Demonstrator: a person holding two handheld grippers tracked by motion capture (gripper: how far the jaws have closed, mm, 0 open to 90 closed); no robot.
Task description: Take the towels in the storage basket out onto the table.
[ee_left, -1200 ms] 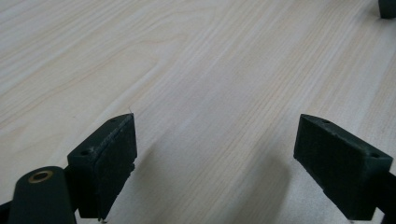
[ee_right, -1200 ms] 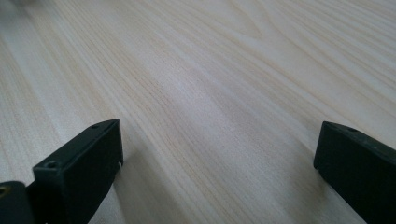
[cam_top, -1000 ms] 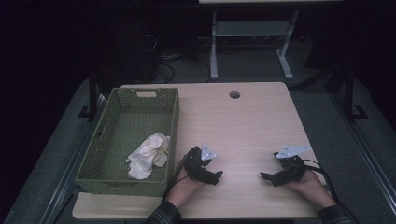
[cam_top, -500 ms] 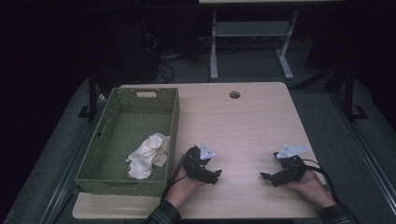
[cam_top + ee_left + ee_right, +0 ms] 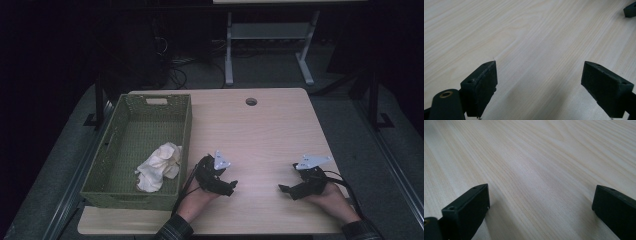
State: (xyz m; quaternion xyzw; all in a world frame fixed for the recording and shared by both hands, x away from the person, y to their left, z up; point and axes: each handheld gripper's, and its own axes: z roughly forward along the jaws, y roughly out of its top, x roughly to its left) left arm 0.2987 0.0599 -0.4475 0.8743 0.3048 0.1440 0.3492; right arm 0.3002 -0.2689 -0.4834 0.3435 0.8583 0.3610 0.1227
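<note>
scene: light wood table [image 5: 270, 130], one green woven basket [image 5: 127, 185] at the left of the high view, one crumpled white cloth [image 5: 159, 166] inside it
cloth place: in the near end of the basket, toward its right wall, lower left of the high view; lies bunched, not flat
cloth axis: long side runs roughly from lower left to upper right of the frame, about along the basket's length
left gripper [image 5: 226, 186]: lower centre of the high view, low on the table just right of the basket's right wall; jaws wide apart, nothing between them, bare wood in the left gripper view [image 5: 539, 82]
right gripper [image 5: 287, 190]: lower right of the high view, low on the table, well apart from the basket; jaws wide apart, holding nothing, bare wood between them in the right gripper view [image 5: 540, 207]
key relation: cloth lies to the left of the left gripper, past the basket wall; that gripper's jaws point right, away from the cloth
nearer hand: left, clearly; right gripper is across the table from the basket
judged next move: left gripper likely needs to lift over the wall and turn toward the cloth
counts: 1 basket, 1 cloth, 2 grippers, 1 round cable hole [image 5: 251, 101] at the table's far edge
risk: jaws may catch the basket rim on the way in
</note>
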